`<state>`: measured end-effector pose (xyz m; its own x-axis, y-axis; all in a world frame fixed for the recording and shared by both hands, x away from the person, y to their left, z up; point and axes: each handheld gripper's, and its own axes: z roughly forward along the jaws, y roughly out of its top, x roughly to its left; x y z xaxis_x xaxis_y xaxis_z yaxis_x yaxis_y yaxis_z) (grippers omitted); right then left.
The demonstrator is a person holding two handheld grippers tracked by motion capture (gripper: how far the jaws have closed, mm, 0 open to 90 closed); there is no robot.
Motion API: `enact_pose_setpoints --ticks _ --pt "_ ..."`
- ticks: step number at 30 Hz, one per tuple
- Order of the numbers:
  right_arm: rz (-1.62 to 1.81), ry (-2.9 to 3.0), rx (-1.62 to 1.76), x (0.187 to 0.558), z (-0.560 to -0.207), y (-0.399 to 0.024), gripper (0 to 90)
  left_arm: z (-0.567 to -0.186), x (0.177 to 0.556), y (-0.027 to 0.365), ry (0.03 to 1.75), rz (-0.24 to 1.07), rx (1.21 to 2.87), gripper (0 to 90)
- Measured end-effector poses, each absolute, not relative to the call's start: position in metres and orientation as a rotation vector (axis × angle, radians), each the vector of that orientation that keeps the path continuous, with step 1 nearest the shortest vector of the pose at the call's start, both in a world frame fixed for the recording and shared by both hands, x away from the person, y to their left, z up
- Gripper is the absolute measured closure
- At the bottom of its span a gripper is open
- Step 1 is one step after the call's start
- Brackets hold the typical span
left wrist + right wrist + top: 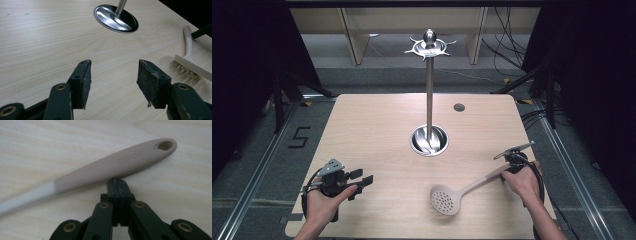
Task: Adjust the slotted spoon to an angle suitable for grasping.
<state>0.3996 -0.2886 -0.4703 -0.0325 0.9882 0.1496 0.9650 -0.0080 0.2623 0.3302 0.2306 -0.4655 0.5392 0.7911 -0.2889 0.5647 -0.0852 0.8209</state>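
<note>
Right gripper (117, 185) with jaws pressed fully together and nothing between them, black tips resting just beside the underside of the beige handle of a slotted spoon (112, 167), close enough to look like contact. In the right gripper view, handle crossing on a slant, pale near the left edge, darker beige toward a hanging hole at upper right, with raised lettering along it. In the high view, right gripper (510, 168) wrapped in the person's right hand (523, 181) at the near right of the table, forearm coming in from the bottom right corner, wrist bent inward so the tool points left toward the handle end.

Left gripper (113, 75) with jaws spread wide, holding nothing, bare wood between the pads. In the high view, left gripper (362, 181) cradled in the left hand (324, 197) at the near left, palm up, fingers curled around the body, jaws aimed right across the table, grey plate on top.

Slotted spoon (462, 192) lying flat on the wooden table (372, 130), round perforated head toward the near middle, handle running up and right to the right gripper. Farther back at the centre, a steel utensil stand (429, 90), round base, upright pole, hooked crown on top
</note>
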Motion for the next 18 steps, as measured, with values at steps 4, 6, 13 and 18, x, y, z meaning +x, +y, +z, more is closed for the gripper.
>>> enact_pose_setpoints --ticks 4,6,13,18 --pt "0.451 2.198 2.009 0.412 -0.472 -0.288 85.4 -0.466 0.331 0.231 1.134 0.280 1.768 44.1" --pt "0.484 2.170 2.051 0.415 -0.470 -0.285 77.6 -0.466 0.331 0.231 1.126 0.282 1.770 44.0" --pt "0.604 2.024 2.169 0.417 -0.457 -0.280 48.6 -0.466 0.331 0.230 1.128 0.273 1.767 44.1" --pt "0.569 1.978 2.270 0.424 -0.465 -0.269 39.4 -0.465 0.330 0.231 1.140 0.276 1.762 44.1"
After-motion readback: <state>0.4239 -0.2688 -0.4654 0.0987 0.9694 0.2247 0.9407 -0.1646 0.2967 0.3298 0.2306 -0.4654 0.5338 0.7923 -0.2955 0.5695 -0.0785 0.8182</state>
